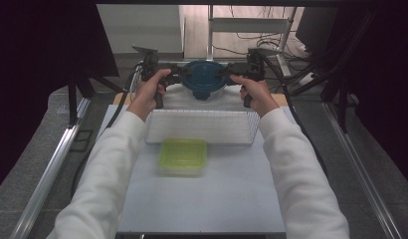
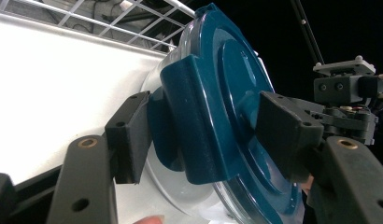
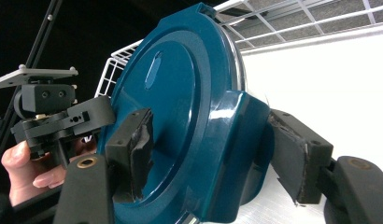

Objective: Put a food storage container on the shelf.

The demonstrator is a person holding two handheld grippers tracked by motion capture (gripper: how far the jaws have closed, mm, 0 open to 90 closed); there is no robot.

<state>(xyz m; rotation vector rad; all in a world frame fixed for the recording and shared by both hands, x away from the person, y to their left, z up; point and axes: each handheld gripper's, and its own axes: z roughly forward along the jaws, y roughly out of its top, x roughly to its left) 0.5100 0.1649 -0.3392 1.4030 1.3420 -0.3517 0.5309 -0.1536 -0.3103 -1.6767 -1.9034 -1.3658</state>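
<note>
A round clear container with a dark blue lid [image 1: 203,79] is held up at the far end of the table, between both grippers. My left gripper [image 1: 179,77] comes in from the left. In the left gripper view its jaws [image 2: 203,135] straddle the lid's side clip [image 2: 194,121], one pad under the clip and one on the lid top. My right gripper [image 1: 226,74] mirrors it from the right. In the right gripper view that gripper [image 3: 213,149] clamps the opposite clip [image 3: 236,140], with pads touching both sides. The clear body [image 2: 180,191] shows below the lid.
A white wire basket [image 1: 197,142] lies on the white table [image 1: 217,199] just in front of the hands. A square box with a green lid [image 1: 183,155] sits nearer, against the basket. Metal rails flank the table, and cables lie behind it.
</note>
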